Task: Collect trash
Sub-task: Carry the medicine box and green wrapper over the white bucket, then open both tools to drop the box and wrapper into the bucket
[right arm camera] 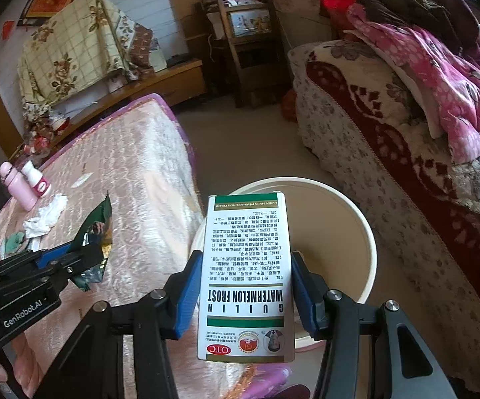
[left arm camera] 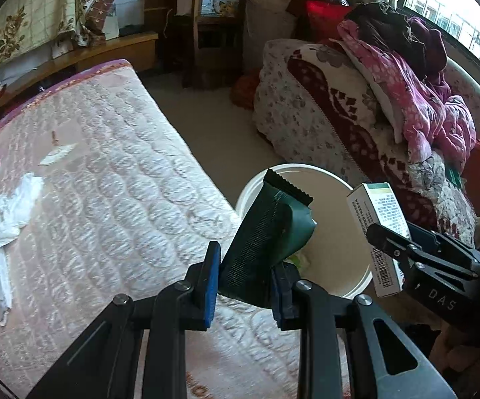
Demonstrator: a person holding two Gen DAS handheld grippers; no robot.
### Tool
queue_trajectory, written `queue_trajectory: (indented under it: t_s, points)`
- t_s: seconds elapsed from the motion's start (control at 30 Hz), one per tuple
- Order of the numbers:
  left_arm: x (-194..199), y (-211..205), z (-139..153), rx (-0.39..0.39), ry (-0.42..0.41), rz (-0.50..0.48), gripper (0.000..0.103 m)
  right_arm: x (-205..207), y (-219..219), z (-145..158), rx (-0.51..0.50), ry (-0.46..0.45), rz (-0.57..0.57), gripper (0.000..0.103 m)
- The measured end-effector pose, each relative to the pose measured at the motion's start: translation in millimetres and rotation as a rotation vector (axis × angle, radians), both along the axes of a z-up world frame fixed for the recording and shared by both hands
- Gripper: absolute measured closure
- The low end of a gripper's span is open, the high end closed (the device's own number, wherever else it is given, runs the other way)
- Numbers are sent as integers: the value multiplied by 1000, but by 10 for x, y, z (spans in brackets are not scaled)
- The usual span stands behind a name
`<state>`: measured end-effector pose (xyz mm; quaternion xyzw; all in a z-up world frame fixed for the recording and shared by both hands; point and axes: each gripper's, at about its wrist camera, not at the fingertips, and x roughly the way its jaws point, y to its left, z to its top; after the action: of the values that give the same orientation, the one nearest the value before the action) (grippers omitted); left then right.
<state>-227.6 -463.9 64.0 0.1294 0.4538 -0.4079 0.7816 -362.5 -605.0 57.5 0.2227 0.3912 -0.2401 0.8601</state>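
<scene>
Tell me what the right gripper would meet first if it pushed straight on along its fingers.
Probably the round cream plastic bucket: the right gripper, shut on the white medicine box, points down toward its open mouth. The box would enter first; depth is uncertain.

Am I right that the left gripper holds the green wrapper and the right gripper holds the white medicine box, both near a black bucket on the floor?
Not quite: the bucket is cream-white, not black, as the right wrist view shows. The rest stands: the left gripper holds the green wrapper, and the right gripper holds the white medicine box, both near the bucket on the floor.
</scene>
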Motion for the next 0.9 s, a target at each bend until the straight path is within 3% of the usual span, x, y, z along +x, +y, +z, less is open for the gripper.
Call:
queue_trajectory:
  t_s: [0.37, 0.9]
  points:
    - [-30, -275, -96, -3, 43, -30, 75, -39, -198, -133, 9, 24, -40, 49]
    - [-7, -426, -201, 15, 35, -46, 75, -19, -387, -278, 19, 51, -80, 49]
